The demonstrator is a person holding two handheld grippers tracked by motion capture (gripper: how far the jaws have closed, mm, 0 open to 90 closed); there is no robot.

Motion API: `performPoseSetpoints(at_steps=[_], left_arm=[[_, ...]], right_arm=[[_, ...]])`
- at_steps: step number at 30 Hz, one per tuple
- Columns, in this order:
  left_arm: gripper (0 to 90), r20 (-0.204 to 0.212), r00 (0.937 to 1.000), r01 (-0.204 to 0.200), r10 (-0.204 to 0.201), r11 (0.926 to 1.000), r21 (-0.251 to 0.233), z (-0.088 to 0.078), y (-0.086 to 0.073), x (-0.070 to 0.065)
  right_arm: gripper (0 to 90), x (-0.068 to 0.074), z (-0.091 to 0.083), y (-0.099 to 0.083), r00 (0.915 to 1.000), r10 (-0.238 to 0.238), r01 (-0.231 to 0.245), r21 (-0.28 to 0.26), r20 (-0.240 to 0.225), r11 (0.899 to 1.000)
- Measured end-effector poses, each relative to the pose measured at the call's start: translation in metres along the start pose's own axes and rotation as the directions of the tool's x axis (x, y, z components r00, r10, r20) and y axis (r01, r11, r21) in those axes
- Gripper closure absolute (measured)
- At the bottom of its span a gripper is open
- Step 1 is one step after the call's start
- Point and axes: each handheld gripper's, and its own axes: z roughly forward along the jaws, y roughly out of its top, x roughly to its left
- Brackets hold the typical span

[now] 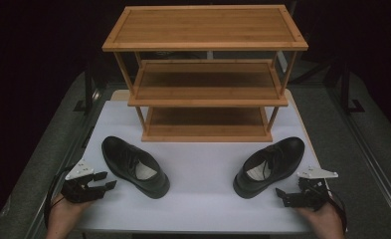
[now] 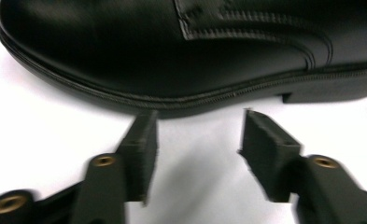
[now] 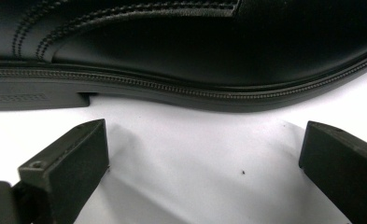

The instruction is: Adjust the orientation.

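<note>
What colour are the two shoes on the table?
Both shoes, the left shoe and the right shoe, are shiny black, clearest in the high view.

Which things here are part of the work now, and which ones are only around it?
Part of the work:
- left shoe, just ahead of the open left gripper
- right shoe, just ahead of the open right gripper
- wooden shelf rack, probably where the shoes go

Only around it:
- white table top
- grey floor

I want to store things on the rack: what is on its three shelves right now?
The wooden rack has nothing on its top shelf. The visible parts of the middle and bottom shelves look bare too, but their back portions are hidden under the shelves above. Both black shoes sit on the table.
</note>
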Motion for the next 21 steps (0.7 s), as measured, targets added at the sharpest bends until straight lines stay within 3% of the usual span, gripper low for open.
performPoseSetpoints(at_steps=[10,14,21], left_arm=[[88.6,-0.028,0.9989,0.038,-0.037,0.9991,0.02,-0.005,0.021,0.022],[89.8,-0.049,0.9974,0.054,-0.053,0.9983,0.023,-0.005,0.03,0.033],[89.8,-0.1,0.9911,0.087,-0.088,0.996,-0.021,-0.002,0.05,0.06]], right_arm=[[1.2,0.0,0.0,0.0,1.0,0.002,-0.002,0.001,0.001,1.0],[1.2,0.0,0.0,0.0,1.0,0.002,-0.002,0.001,0.0,1.0],[1.2,0.0,0.0,0.0,1.0,0.002,-0.002,-0.001,0.0,1.0]])
